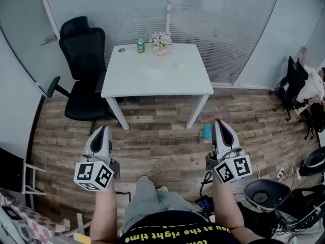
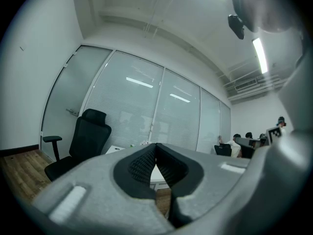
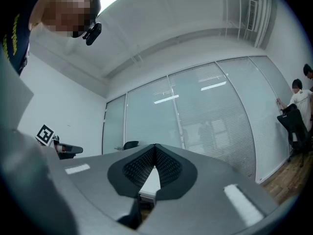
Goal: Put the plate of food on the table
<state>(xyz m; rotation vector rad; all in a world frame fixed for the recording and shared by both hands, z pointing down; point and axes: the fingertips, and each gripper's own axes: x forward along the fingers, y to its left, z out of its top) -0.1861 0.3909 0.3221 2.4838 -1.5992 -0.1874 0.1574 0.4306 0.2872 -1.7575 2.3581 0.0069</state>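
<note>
White table (image 1: 127, 78) stands well ahead; I hold left gripper (image 1: 100, 132) and right gripper (image 1: 221, 124) closed, empty.

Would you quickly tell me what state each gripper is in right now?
Left gripper: closed, nothing between its jaws.
Right gripper: closed, nothing between its jaws.

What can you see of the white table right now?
The table is white, with a plain rectangular top and slim white legs, standing level on the wood floor close by the frosted glass wall. A black office chair sits beside its left edge. At its far side stand a green can and pink flowers. A faint round pale item lies mid-top, too washed out to identify.
</note>
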